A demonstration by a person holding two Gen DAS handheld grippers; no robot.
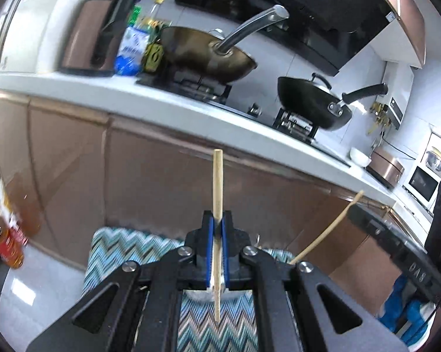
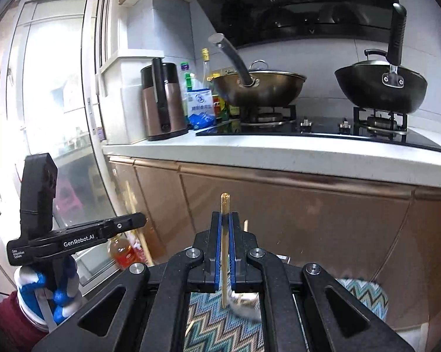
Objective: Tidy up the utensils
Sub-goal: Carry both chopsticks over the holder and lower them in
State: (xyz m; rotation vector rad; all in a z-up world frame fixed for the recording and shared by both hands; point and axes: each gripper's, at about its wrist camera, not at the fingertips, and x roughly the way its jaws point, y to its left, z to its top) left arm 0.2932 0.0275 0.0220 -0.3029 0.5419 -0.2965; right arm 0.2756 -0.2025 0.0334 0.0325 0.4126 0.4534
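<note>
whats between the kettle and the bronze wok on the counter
A blue-and-white bag and a few bottles stand between the kettle and the bronze wok, clearest in the right wrist view.

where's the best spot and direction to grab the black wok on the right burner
Grip the black wok by its long black handle, which rises steeply toward the camera, clear of the hood. Come from the counter's front edge, jaws closing across the handle's grip. The rounded bowl is too wide, and both grippers already hold chopsticks.
</note>
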